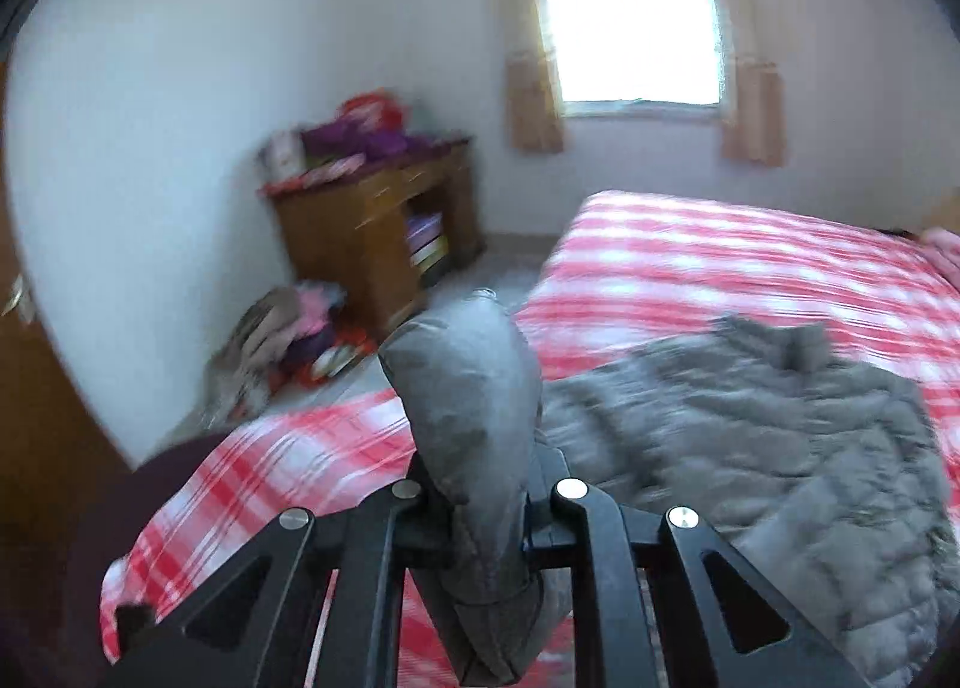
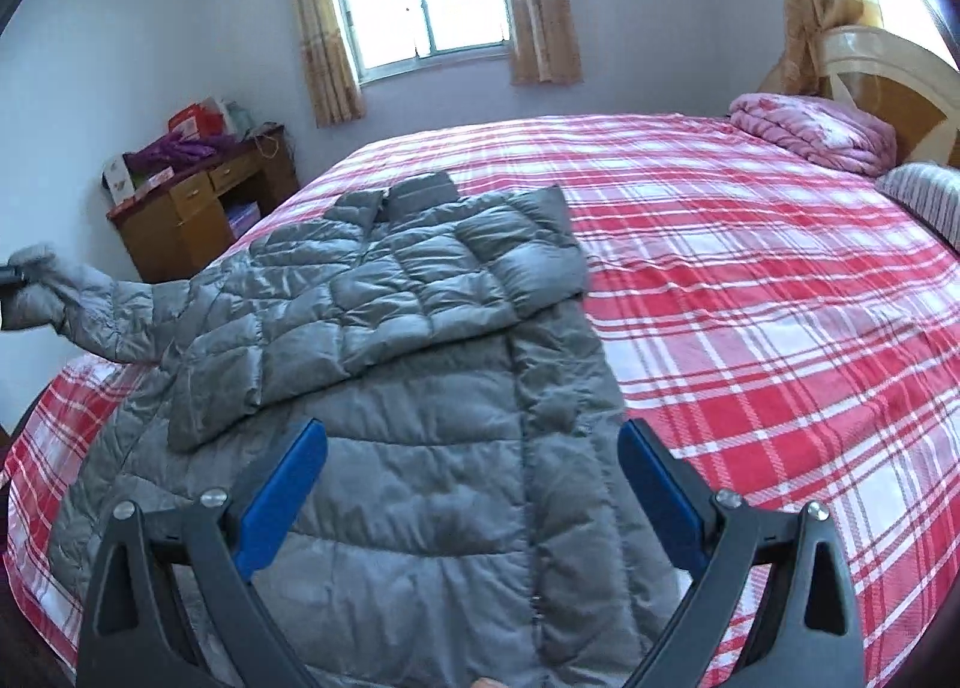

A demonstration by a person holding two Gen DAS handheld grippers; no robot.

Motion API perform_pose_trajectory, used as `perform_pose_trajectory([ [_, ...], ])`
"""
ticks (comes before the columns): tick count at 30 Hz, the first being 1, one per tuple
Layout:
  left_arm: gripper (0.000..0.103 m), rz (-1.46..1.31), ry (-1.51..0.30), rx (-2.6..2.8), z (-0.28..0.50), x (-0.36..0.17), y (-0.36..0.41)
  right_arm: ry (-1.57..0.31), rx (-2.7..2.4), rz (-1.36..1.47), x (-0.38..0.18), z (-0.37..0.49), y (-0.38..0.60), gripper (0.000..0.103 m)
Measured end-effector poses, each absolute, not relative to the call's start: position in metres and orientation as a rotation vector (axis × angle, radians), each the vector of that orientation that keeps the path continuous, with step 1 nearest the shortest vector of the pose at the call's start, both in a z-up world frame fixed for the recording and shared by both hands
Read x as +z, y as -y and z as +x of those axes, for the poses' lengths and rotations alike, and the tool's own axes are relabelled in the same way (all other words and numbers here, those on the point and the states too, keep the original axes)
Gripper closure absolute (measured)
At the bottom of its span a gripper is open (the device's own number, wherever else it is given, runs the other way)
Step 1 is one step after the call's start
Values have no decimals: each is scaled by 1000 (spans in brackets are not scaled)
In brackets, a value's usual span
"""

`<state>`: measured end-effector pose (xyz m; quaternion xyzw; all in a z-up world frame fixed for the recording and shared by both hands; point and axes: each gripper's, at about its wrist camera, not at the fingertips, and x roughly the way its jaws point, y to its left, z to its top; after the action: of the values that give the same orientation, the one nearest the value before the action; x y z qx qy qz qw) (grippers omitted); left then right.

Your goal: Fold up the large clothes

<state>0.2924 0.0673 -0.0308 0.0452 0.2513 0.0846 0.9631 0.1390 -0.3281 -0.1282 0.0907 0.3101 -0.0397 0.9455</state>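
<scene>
A grey quilted puffer jacket (image 2: 420, 376) lies on the red-and-white plaid bed (image 2: 750, 280), one sleeve folded across its chest. My left gripper (image 1: 480, 502) is shut on the other sleeve's cuff (image 1: 474, 388) and holds it up off the bed's left edge; the raised sleeve (image 2: 84, 304) shows at the far left of the right wrist view. The jacket body (image 1: 750, 436) lies to the right in the left wrist view. My right gripper (image 2: 474, 442) is open and empty, hovering above the jacket's lower front, blue pads (image 2: 282, 496) spread wide.
A wooden desk (image 2: 198, 214) piled with purple and red things stands by the wall left of the bed. A heap of clothes (image 1: 288, 340) lies on the floor beside it. A pink quilt (image 2: 816, 136) and a striped pillow (image 2: 924, 196) sit by the headboard.
</scene>
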Motion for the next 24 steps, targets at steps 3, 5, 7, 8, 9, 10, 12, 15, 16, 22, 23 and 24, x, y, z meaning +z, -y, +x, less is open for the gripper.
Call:
perform_pose_trajectory([
  [3, 90, 160, -469, 56, 284, -23, -1, -633, -92, 203, -131, 136, 339, 4],
  [5, 90, 201, -457, -9, 280, -27, 37, -638, -98, 216, -133, 134, 346, 4],
  [7, 91, 245, -449, -56, 275, -34, 72, -640, -105, 230, -136, 131, 353, 4],
  [8, 90, 256, -451, -82, 273, -40, 87, -640, -107, 236, -137, 130, 356, 4],
  [9, 90, 265, -459, -106, 271, -46, 102, -641, -110, 242, -139, 130, 358, 4],
  [10, 89, 275, -467, -131, 269, -54, 116, -644, -114, 247, -141, 129, 361, 4],
  [12, 80, 298, -471, -159, 264, -70, 142, -654, -120, 256, -146, 129, 365, 4],
  [15, 18, 401, -468, -135, 256, -94, 176, -672, -128, 273, -154, 128, 372, 4],
  [16, 14, 413, -426, -137, 250, -97, 181, -679, -132, 276, -157, 128, 374, 4],
  [22, 10, 444, -367, -132, 244, -102, 162, -708, -149, 284, -160, 130, 381, 4],
  [23, 10, 432, -372, -126, 244, -103, 150, -711, -144, 285, -158, 131, 380, 4],
  [24, 9, 424, -380, -108, 247, -105, 137, -713, -132, 287, -155, 134, 378, 4],
])
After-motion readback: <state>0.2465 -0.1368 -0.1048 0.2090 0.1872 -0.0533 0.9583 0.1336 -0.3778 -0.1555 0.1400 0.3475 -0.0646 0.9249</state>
